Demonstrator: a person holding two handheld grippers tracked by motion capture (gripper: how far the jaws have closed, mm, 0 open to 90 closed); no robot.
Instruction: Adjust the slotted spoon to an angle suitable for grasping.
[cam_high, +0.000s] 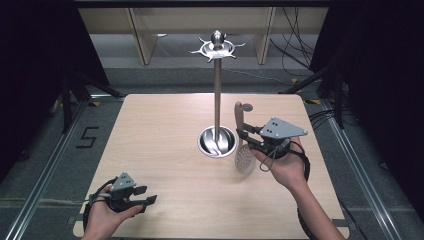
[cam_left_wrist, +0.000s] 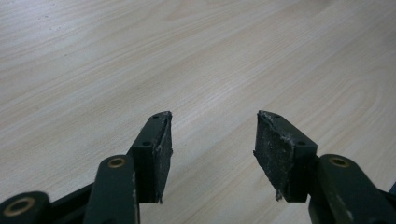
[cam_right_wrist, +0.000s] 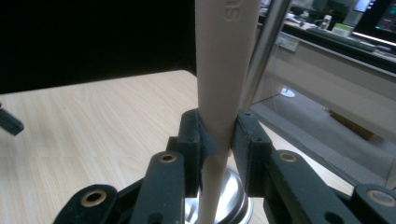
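A beige slotted spoon (cam_high: 243, 140) is held upright, handle up and perforated head down, just right of a steel utensil stand (cam_high: 217, 100). My right gripper (cam_high: 245, 136) is shut on its handle; in the right gripper view the beige handle (cam_right_wrist: 224, 79) runs up between the two black pads (cam_right_wrist: 192, 140), with the stand's pole (cam_right_wrist: 266, 42) close behind. The stand has a round base bowl (cam_high: 217, 141) and a hook ring at the top (cam_high: 217, 49). My left gripper (cam_high: 147, 196) rests open at the table's near left corner, nothing between its pads (cam_left_wrist: 280, 149).
The light wooden table (cam_high: 165, 125) carries the stand near its middle. Beyond the far edge stand wooden frames and cables on the floor. Dark curtains hang on both sides. A rail runs along the floor at each side of the table.
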